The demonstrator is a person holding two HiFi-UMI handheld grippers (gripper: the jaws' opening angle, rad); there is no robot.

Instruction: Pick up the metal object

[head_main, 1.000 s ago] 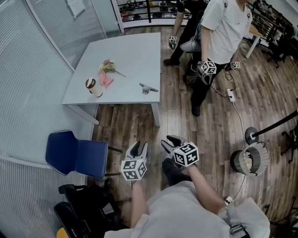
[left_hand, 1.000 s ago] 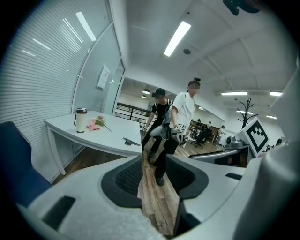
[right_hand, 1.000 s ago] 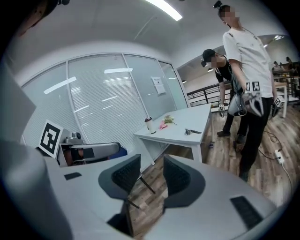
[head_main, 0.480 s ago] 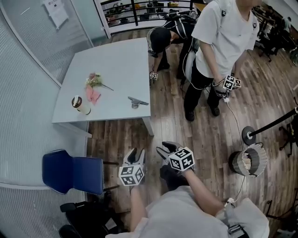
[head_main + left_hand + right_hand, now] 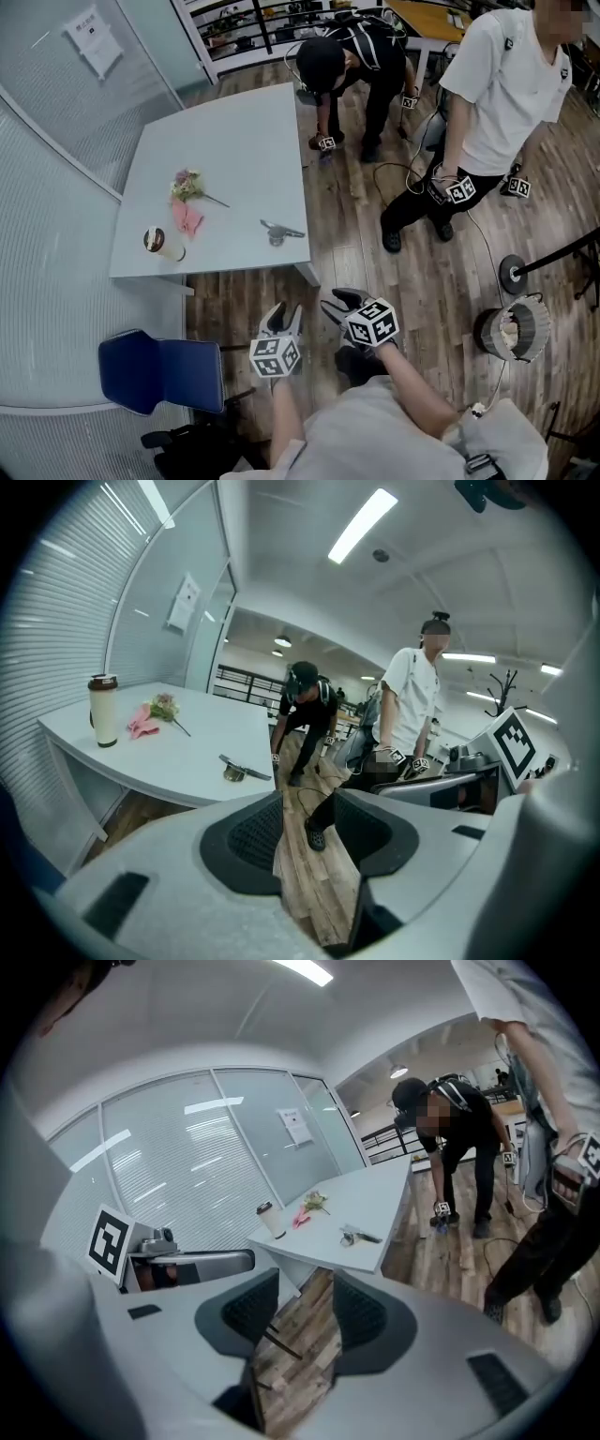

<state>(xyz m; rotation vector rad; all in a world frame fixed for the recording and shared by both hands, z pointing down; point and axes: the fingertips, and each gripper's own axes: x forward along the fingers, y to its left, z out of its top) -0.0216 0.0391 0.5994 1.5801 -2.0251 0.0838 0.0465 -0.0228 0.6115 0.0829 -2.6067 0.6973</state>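
Nearest, both grippers are held low over the wooden floor (image 5: 375, 234), well short of the table (image 5: 244, 131). The left gripper (image 5: 281, 313) is spread wide, with only floor seen between its jaws. The right gripper (image 5: 336, 302) is being opened, and nothing is caught in it either. A chair (image 5: 159, 368) is seen to the left. Beyond it, the metal object (image 5: 279, 231) lies flat near the table's near edge, towards its right corner and well apart from the cup (image 5: 161, 243), cloth (image 5: 187, 218) and flower (image 5: 189, 184). The approach is judged to be the step in hand. The table should be neared first. One gripper is best lowered from above across the thin bar, jaws kept wide until the pads flank it, since a sideways knock could send it off the edge. Farther off, a bending person (image 5: 352, 56) and a standing person (image 5: 506, 84) are seen.
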